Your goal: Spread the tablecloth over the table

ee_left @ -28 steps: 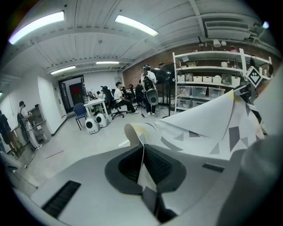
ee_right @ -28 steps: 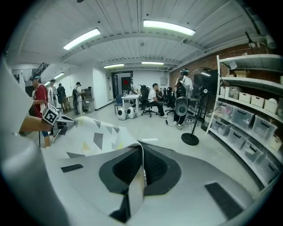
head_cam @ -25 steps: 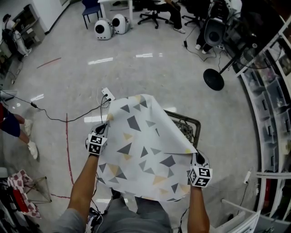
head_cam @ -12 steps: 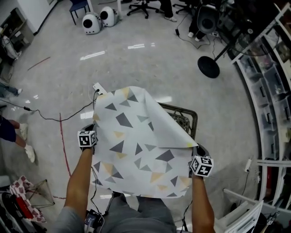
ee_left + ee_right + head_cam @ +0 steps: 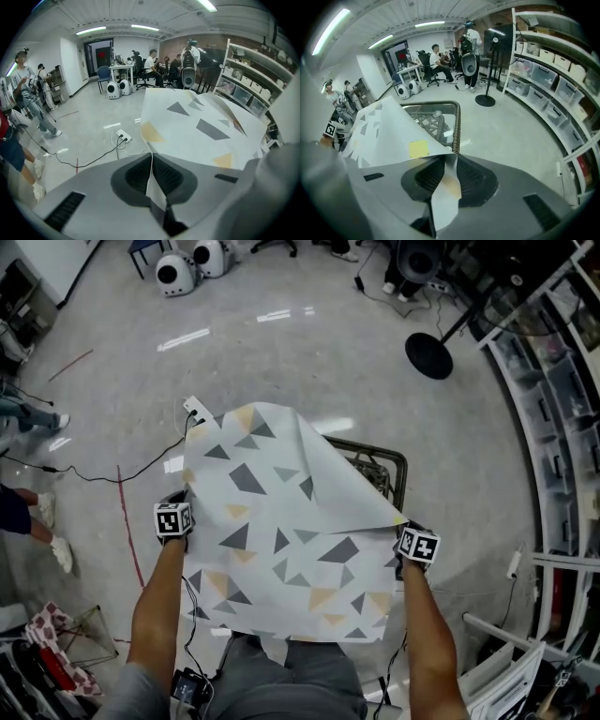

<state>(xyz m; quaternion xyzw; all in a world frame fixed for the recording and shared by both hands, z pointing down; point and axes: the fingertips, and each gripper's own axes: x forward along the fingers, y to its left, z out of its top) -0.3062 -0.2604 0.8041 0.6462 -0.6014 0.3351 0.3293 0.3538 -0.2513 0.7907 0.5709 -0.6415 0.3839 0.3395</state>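
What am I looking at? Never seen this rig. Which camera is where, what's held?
No robot: a person holds a two-jaw gripper in each hand. The top-down picture comes from a camera on the person's head; the other two come from cameras riding on each gripper, looking along its jaws. The left gripper has its jaws shut on one edge of the patterned tablecloth. The right gripper has the opposite corner between its jaws, which have just been opening. The cloth is held over a dark-framed table, whose far right corner shows bare. The marker cubes are part of the grippers.
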